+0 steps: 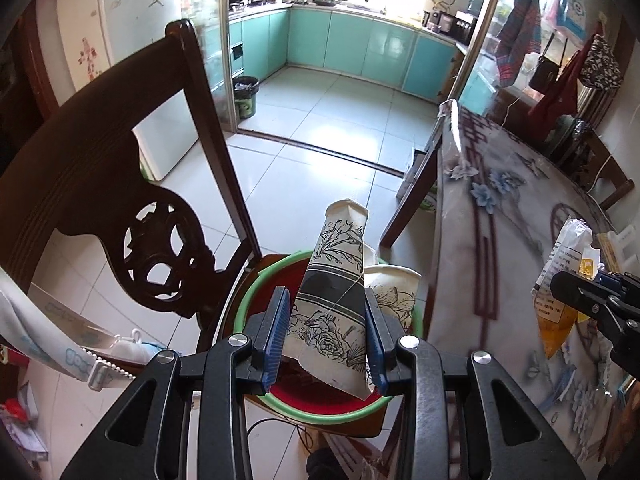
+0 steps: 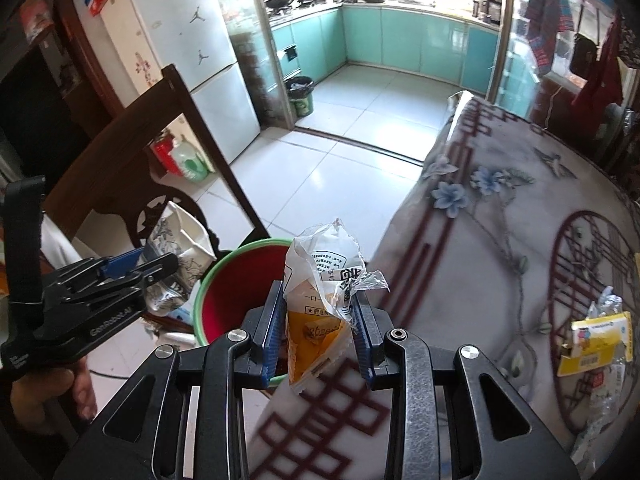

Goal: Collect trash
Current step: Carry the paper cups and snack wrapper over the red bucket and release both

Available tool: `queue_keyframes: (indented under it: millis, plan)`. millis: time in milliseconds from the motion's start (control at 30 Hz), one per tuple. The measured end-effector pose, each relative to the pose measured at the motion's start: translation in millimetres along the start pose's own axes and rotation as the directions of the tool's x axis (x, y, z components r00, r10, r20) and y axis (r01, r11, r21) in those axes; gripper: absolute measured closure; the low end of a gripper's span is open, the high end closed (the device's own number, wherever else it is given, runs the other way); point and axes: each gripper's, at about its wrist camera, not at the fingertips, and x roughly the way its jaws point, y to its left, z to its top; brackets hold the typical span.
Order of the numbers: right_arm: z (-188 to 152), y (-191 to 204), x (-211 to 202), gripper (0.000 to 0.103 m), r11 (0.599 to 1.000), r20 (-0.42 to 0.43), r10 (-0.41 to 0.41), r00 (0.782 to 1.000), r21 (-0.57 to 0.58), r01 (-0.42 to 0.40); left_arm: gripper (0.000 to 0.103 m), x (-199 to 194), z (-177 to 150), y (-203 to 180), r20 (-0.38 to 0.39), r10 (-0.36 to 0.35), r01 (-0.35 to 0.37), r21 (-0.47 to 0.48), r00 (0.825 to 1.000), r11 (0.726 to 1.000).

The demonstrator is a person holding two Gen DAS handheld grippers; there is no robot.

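Note:
My left gripper [image 1: 326, 312] is shut on a flattened paper cup [image 1: 336, 280] with a black flower print, held over a red bin with a green rim [image 1: 248, 300]. A second paper cup [image 1: 394, 290] lies in the bin behind it. My right gripper [image 2: 318, 312] is shut on an orange and clear snack wrapper [image 2: 320, 300], at the table edge beside the same bin [image 2: 206, 280]. From the right wrist the left gripper [image 2: 160, 264] and its cup [image 2: 180, 248] appear at the left; from the left wrist the right gripper [image 1: 576, 292] and wrapper [image 1: 560, 280] appear at the right.
A dark carved wooden chair [image 1: 160, 256] stands left of the bin. The table with a flowered cloth [image 2: 500, 240] fills the right, with a yellow packet [image 2: 596, 344] and clear wrappers on it. A hand [image 2: 44, 392] holds the left gripper's grip. A black bin [image 2: 300, 96] stands at the kitchen doorway.

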Motion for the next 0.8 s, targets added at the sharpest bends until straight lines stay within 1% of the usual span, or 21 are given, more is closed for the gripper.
queue_keyframes:
  millis: [333, 800]
  plan:
    - [2, 14, 27, 0.073, 0.999, -0.059, 0.05, 0.997, -0.017, -0.051, 0.07, 22, -1, 16, -0.05, 0.037, -0.038, -0.02, 0.998, 0.999]
    - [7, 32, 56, 0.073, 0.995, -0.129, 0.077, 0.989, -0.058, -0.085, 0.069, 39, 4, 37, -0.077, 0.039, -0.044, -0.064, 0.996, 0.997]
